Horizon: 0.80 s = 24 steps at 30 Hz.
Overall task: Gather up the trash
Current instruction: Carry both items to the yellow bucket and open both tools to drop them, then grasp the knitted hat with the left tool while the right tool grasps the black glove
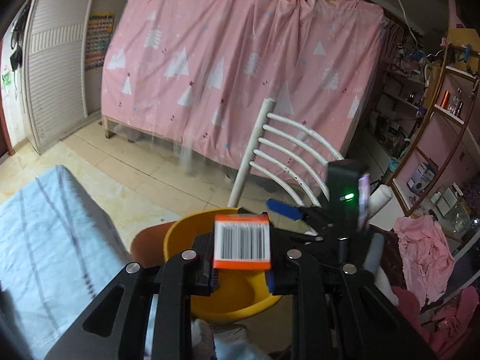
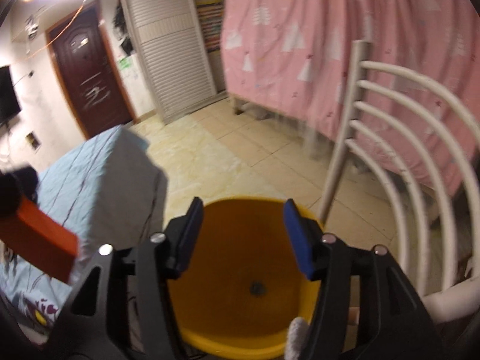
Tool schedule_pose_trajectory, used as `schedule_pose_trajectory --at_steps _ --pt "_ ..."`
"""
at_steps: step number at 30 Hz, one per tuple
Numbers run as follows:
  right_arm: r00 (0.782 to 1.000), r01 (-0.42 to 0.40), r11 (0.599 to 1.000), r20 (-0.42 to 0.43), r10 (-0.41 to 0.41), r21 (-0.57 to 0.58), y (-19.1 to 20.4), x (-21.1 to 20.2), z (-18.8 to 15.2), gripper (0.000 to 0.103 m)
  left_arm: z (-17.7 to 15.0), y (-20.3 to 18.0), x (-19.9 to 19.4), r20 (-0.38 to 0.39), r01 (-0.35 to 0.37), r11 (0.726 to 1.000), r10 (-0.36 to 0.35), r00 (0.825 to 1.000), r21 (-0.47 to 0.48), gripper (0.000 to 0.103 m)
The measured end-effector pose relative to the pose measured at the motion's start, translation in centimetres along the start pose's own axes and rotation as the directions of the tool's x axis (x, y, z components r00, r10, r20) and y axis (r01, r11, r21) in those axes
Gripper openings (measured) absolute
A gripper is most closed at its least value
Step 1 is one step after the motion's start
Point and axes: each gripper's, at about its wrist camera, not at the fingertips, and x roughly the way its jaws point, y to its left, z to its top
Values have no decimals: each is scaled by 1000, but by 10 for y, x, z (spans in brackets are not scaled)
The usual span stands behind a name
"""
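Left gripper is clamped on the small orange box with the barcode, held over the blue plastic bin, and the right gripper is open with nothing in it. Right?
Not quite: the round plastic bin is yellow, not blue, as both wrist views show. The rest holds. The left gripper is clamped on the small orange barcoded box over that bin, and the right gripper is open and empty.

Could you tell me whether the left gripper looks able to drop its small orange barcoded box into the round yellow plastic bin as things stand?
Probably yes: the left gripper holds the box above the bin, whose mouth looks unobstructed.
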Motion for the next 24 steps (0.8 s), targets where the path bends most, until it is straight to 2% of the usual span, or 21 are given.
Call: schedule_pose_trajectory --at_steps 3,5,8,9,15,24 --pt "1000 13 998 25 -15 59 -20 -8 4 58 5 -3 22 -24 4 1000 -5 1000 -14 16" --pt "999 22 996 40 -26 84 -27 -11 6 59 8 -1 32 -34 6 999 -7 999 -32 22" --pt "998 17 995 54 -23 100 -33 -14 6 59 9 3 37 -36 1 999 -3 999 -54 47" --pt "998 8 995 57 -14 101 -32 -15 6 59 8 5 35 -33 -3 998 1 999 -61 51" --pt "996 -48 998 72 45 48 -1 -19 9 64 7 18 9 11 -28 995 30 999 -96 56" --pt "988 -125 990 79 130 -67 69 -28 14 66 -3 45 -68 102 -105 986 119 988 -127 59"
